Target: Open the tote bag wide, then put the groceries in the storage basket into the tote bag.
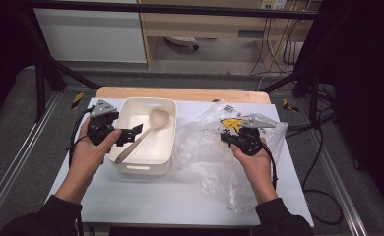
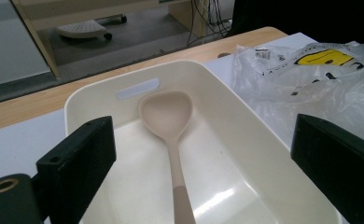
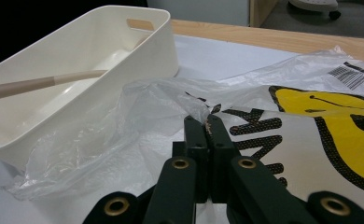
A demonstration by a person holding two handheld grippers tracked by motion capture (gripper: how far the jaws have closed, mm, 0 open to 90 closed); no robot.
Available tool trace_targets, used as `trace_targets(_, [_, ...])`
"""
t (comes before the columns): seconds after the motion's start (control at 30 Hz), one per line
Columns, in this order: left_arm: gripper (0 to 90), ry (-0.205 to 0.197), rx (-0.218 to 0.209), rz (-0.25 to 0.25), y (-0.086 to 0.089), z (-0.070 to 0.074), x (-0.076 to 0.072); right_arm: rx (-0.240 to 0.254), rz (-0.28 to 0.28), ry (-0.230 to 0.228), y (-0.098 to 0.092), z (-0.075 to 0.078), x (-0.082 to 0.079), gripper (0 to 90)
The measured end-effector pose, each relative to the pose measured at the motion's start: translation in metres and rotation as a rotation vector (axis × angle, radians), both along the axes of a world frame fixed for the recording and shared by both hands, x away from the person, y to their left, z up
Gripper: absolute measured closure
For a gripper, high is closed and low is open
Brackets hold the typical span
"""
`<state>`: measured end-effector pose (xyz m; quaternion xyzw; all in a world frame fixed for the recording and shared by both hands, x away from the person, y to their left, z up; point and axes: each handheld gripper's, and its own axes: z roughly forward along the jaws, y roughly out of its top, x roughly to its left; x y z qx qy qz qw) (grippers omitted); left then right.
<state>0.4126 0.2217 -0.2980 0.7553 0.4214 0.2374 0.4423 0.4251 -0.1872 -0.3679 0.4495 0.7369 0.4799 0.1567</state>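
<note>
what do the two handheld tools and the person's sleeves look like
Both tools are black, with two flat black jaws: the left tool and the right tool. Each carries a grey three-cornered plate on top, brass-coloured rivets at the linkage and a trailing black cable. The sleeves are dark.

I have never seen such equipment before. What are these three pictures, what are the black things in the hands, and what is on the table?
No robot here: a person holds one hand tool with two black jaws, the tongs, in each hand. The high view looks down on the table; the other two pictures come from small cameras riding on each tool.

On the white table stands a cream plastic bin with a beige ladle lying inside, its handle resting over the near rim. Beside it lies a clear plastic bag with a yellow smiley print.

The left tongs are open at the bin's edge, near the ladle's handle, holding nothing. The right tongs are shut, pinching a fold of the bag.
</note>
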Motion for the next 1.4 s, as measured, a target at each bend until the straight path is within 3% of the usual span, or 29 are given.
trace_targets(0.13, [6.5,-0.013,0.004,0.027,0.002,-0.001,0.001,-0.001,0.002,0.001,-0.001,0.0,0.0,90.0])
trace_targets(0.33, [6.5,0.004,0.006,0.036,0.007,-0.003,0.004,-0.001,-0.002,0.003,-0.001,-0.001,0.0,90.0])
trace_targets(0.5, [6.6,0.043,0.026,0.05,0.014,-0.013,0.013,-0.005,-0.003,0.009,-0.001,-0.002,0.0,90.0])
trace_targets(0.6, [6.6,0.052,0.013,0.072,0.017,-0.019,0.016,-0.007,0.0,0.006,-0.001,-0.003,-0.001,90.0])
trace_targets(1.03, [9.1,0.066,-0.014,0.029,0.015,-0.026,0.004,-0.02,0.012,0.017,0.006,-0.008,0.001,90.0])
trace_targets(1.2, [16.1,0.117,0.011,-0.012,0.009,-0.033,0.002,-0.023,0.013,0.017,0.005,-0.008,0.0,90.0])
trace_targets(1.4, [24.2,0.177,0.033,-0.011,0.007,-0.047,0.004,-0.025,0.012,0.015,0.006,-0.008,0.0,90.0])
